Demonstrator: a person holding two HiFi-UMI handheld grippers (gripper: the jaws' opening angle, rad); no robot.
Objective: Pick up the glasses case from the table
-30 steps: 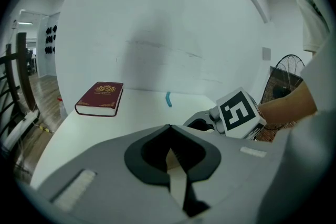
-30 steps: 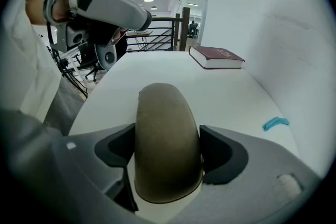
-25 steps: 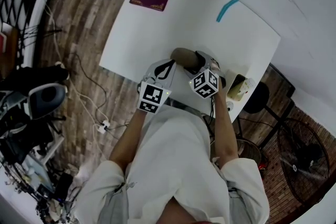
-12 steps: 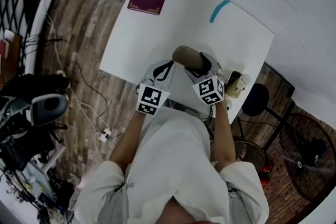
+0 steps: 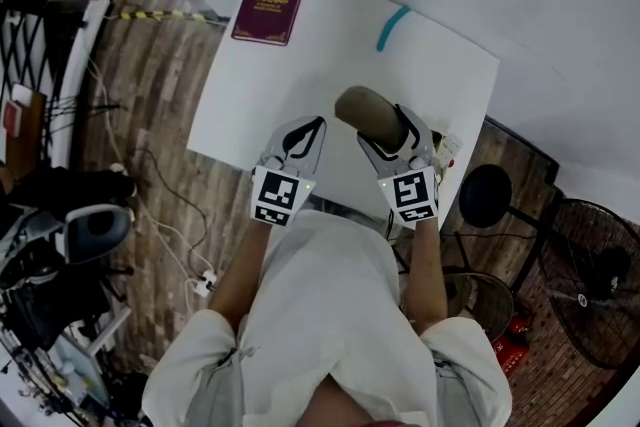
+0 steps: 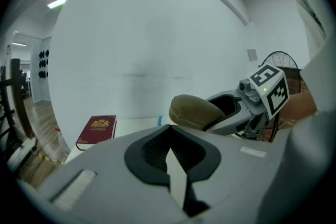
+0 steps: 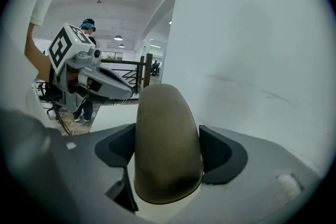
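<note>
Glasses case [image 5: 368,111], olive and rounded, clamped across its width between the jaws of the right gripper [image 5: 392,130], above the table [image 5: 300,65] near its near edge and apparently lifted clear. Left gripper [image 5: 303,133] just beside it, jaws together, empty. Good practice: hold a steady squeeze and a level case, since the smooth curved shell may slip.

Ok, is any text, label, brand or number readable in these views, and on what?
Maroon booklet: gold crest and print, too small to read in any view.
Left marker cube, right marker cube: black-and-white square patterns only, no words.
Glasses case: no print visible.
</note>
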